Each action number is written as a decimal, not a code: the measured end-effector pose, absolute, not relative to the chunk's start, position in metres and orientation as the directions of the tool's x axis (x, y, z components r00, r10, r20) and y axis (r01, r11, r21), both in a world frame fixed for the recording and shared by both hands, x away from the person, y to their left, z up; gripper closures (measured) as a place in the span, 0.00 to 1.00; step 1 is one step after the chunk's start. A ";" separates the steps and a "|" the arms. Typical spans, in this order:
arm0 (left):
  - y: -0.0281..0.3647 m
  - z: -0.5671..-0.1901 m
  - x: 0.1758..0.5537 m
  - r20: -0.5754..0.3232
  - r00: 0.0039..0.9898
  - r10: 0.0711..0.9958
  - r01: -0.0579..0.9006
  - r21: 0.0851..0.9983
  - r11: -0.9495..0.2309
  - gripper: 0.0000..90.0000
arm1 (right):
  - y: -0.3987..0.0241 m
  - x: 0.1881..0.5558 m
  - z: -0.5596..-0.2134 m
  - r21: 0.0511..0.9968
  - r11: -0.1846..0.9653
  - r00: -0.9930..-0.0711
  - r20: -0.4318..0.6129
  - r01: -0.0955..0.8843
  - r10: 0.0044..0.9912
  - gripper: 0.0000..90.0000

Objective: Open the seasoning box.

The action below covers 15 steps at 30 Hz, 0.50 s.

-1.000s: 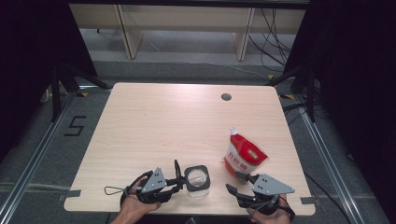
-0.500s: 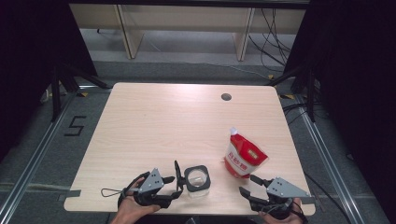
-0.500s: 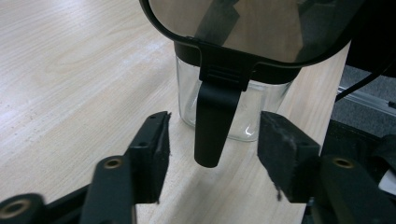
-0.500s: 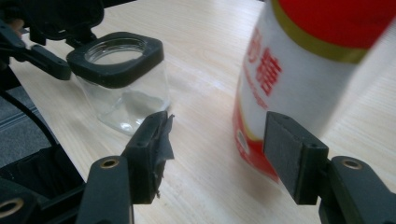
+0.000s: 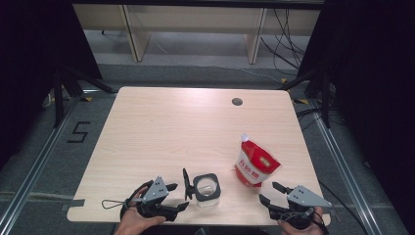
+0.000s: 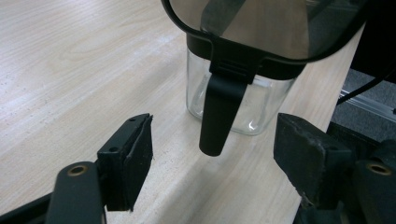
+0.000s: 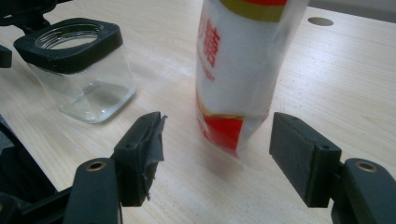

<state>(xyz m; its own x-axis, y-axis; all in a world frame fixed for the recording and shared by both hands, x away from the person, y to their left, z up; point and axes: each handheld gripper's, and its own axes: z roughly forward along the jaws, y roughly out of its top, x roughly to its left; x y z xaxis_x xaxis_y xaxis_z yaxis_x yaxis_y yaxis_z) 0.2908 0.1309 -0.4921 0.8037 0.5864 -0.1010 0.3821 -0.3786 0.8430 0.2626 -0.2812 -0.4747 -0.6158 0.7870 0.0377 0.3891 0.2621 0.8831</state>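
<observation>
Surface (image 5: 195,127) evenly lit from overhead, pale wood bright; surroundings fall to near black at both sides of the high view. Shadows soft and short. High view slightly soft, low detail. Both gripper views sharp near the pads, background blurred. Mild glare on glass jar (image 7: 81,79) and pouch (image 7: 243,60).

Left claw (image 5: 180,196): its jaws have just been opening; they now stand clear on either side of the jar's (image 5: 206,188) hanging lid tab (image 6: 218,116).
Right claw (image 5: 272,193): has shifted rightward along the near edge, jaws opening wider, nothing between them.
</observation>
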 end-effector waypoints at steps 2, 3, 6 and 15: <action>0.131 -0.492 0.291 -0.097 0.804 0.587 0.377 0.846 -0.376 0.28 | -0.283 0.263 -0.475 0.886 0.263 -0.611 0.029 0.382 0.791 0.36; 0.131 -0.491 0.291 -0.106 0.793 0.601 0.395 0.840 -0.373 0.28 | -0.283 0.264 -0.475 0.887 0.256 -0.616 0.040 0.384 0.786 0.36; 0.131 -0.492 0.293 -0.122 0.791 0.600 0.404 0.840 -0.362 0.25 | -0.284 0.265 -0.476 0.889 0.265 -0.610 0.020 0.373 0.793 0.34; 0.130 -0.492 0.292 -0.117 0.789 0.603 0.408 0.833 -0.373 0.20 | -0.287 0.269 -0.478 0.894 0.240 -0.596 0.036 0.378 0.802 0.28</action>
